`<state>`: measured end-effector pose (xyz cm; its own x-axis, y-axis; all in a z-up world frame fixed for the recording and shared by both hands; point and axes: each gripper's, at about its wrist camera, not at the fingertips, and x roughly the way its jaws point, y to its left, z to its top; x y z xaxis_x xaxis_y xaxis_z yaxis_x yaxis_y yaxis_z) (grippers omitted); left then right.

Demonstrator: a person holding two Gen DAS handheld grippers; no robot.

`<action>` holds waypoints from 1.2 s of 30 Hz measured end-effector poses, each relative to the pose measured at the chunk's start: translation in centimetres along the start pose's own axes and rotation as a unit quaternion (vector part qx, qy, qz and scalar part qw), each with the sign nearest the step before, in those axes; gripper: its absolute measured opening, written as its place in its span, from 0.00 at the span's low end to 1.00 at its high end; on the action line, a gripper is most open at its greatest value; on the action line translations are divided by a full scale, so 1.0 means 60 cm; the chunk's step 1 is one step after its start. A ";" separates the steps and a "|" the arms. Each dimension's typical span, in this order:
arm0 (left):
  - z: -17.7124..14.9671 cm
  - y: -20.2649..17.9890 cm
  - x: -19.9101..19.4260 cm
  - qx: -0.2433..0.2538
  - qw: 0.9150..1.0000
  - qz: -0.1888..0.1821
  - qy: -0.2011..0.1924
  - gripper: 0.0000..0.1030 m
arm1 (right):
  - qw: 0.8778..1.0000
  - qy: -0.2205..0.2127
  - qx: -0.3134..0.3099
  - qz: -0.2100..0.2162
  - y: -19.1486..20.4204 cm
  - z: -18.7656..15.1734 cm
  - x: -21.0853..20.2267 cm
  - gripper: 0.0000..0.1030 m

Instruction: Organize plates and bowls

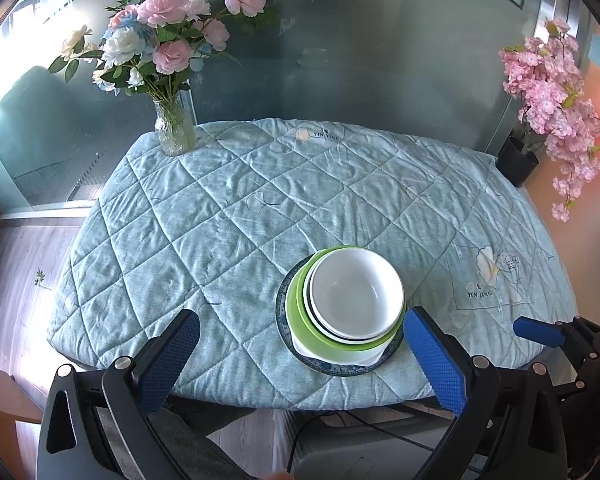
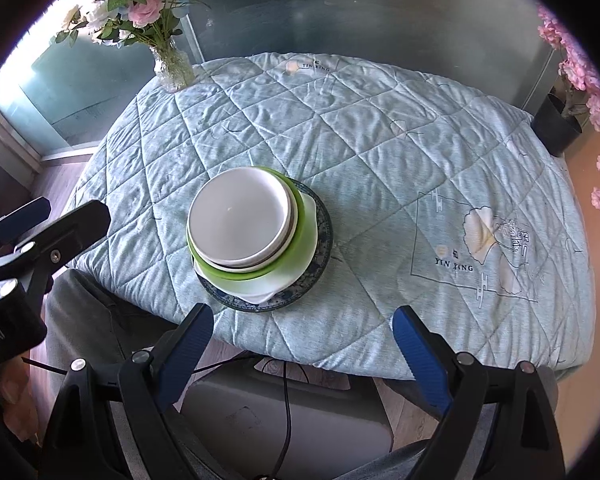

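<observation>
Stack: white bowl (image 1: 356, 292) sat nested in a green bowl (image 1: 300, 316), on a white dish and a blue-patterned plate (image 1: 284, 332), near the table's (image 1: 220, 200) front edge.
Left hand-held gripper (image 1: 300, 352): released, nothing between its pads.
Right hand-held gripper (image 2: 304, 340): released, empty, short of the stack.

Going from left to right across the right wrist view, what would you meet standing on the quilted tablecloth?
Glass vase of flowers → stack of plates and bowls → black pot with pink blossoms.
</observation>
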<state>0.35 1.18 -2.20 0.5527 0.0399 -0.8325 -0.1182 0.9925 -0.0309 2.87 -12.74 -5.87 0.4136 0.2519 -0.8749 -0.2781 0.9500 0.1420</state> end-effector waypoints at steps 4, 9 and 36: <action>-0.001 -0.001 0.002 0.005 1.000 0.001 -0.002 0.99 | 1.000 -0.003 -0.001 -0.005 0.000 0.000 -0.001 0.89; -0.004 -0.001 0.007 0.009 1.000 0.000 0.005 0.99 | 1.000 -0.001 -0.004 0.001 0.003 -0.001 -0.001 0.89; -0.013 -0.010 0.026 0.024 0.999 0.002 0.021 0.99 | 1.000 0.002 -0.005 0.005 0.008 -0.005 0.002 0.89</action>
<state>0.64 0.55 -3.93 0.5165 0.0404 -0.8553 -0.0796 0.9968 -0.0010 2.49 -12.29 -6.05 0.4071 0.2607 -0.8754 -0.2911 0.9455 0.1462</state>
